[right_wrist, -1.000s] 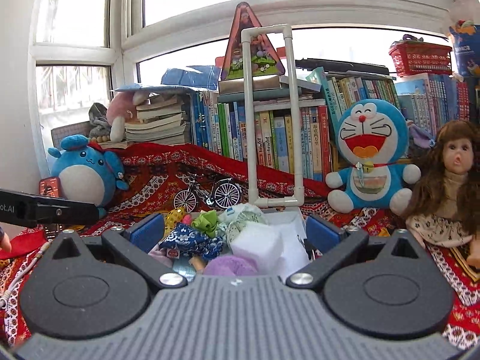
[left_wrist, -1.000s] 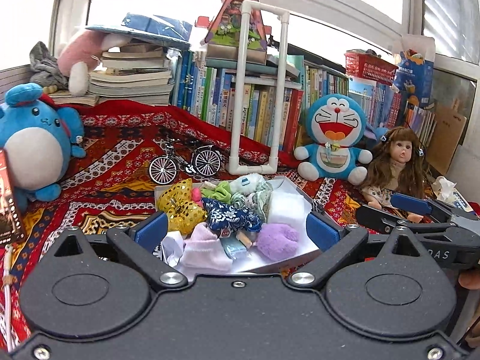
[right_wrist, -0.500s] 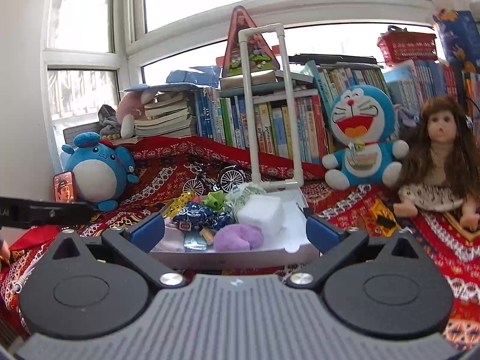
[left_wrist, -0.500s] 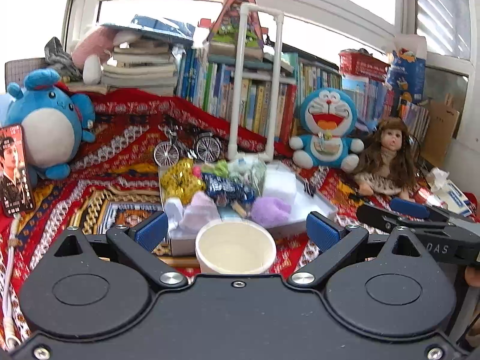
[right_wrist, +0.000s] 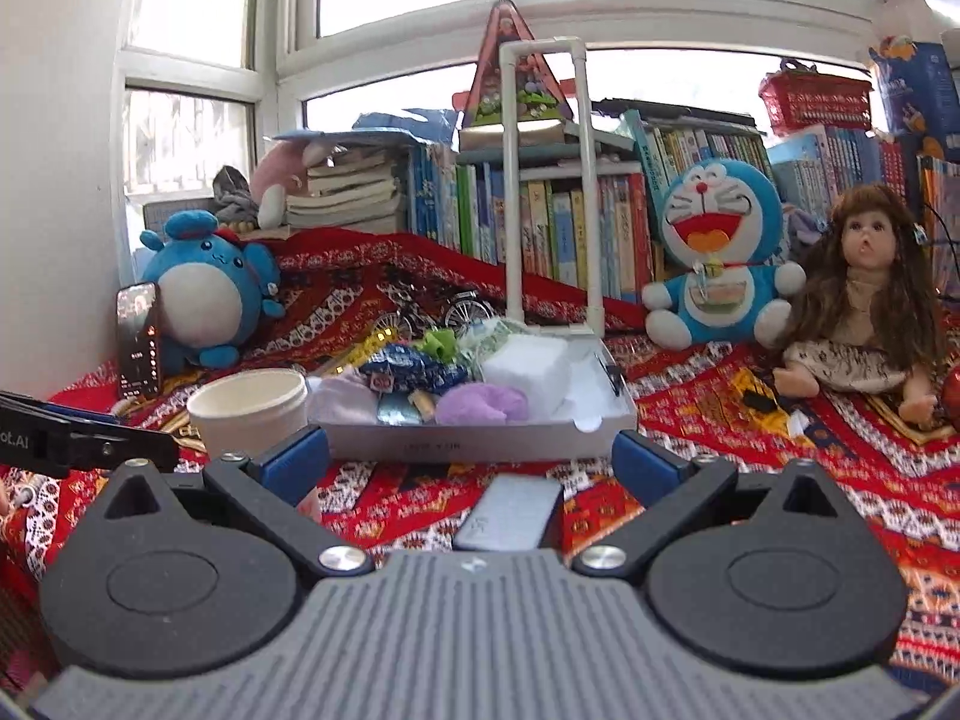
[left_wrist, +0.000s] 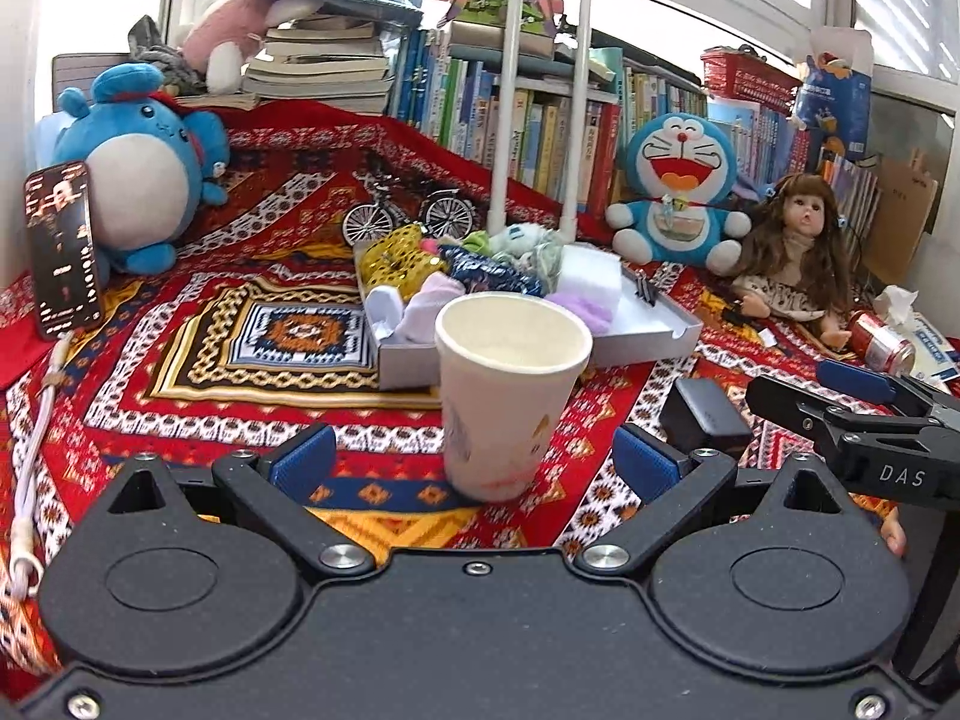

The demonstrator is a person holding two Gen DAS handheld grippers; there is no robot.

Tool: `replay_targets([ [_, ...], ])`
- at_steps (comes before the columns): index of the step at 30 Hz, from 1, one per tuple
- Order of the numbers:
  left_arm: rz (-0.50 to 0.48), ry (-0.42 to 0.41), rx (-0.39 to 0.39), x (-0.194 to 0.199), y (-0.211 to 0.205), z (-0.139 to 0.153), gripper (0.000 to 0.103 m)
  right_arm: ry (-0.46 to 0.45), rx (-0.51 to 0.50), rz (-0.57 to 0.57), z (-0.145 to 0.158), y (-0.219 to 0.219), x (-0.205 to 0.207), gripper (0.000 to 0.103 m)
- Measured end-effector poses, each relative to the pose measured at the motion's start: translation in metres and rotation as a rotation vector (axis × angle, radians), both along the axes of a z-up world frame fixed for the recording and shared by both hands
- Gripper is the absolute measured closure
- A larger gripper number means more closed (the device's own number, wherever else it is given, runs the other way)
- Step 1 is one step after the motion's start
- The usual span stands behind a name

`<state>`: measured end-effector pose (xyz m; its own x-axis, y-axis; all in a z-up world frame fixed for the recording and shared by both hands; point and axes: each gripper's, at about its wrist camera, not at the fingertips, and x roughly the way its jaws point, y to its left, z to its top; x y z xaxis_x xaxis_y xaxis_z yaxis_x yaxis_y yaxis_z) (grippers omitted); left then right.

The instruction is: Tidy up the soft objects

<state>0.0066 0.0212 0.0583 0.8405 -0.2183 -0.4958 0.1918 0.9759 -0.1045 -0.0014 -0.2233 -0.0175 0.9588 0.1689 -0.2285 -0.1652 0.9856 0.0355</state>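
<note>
Both grippers have their blue-padded fingers spread wide with nothing between the pads. Ahead of the left gripper (left_wrist: 473,461), a white paper cup (left_wrist: 510,402) stands upright on the red patterned rug (left_wrist: 198,372); its inside looks bare, though the bottom is hard to make out. From the right wrist view the cup's lower part is hidden behind the left finger of the right gripper (right_wrist: 471,461). That gripper hovers over a flat dark grey rectangular device (right_wrist: 510,516), whose near end is cut off by the gripper body.

Behind the cup lies a shallow grey cardboard tray (left_wrist: 648,342) holding the soft things: a purple fluffy ball (right_wrist: 483,405), a white foam block (right_wrist: 528,369), a dark blue patterned cloth (left_wrist: 492,273), a gold sequinned piece (left_wrist: 399,258), pale lilac socks (left_wrist: 420,306) and green scraps (right_wrist: 441,342). What lies beneath the pile cannot be told. A black binder clip (left_wrist: 645,288) sits in the tray's bare right part.
</note>
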Motion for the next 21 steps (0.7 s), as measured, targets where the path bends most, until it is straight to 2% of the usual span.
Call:
replay_targets([
  [8, 0.028, 0.028, 0.035, -0.005, -0.007, -0.026, 0.005, 0.05, -0.061, -0.034, -0.02, 0.006, -0.004, 0.0],
  [21, 0.078, 0.078, 0.025, 0.0, -0.009, -0.045, 0.005, 0.104, -0.065, -0.05, -0.036, 0.009, -0.004, 0.0],
])
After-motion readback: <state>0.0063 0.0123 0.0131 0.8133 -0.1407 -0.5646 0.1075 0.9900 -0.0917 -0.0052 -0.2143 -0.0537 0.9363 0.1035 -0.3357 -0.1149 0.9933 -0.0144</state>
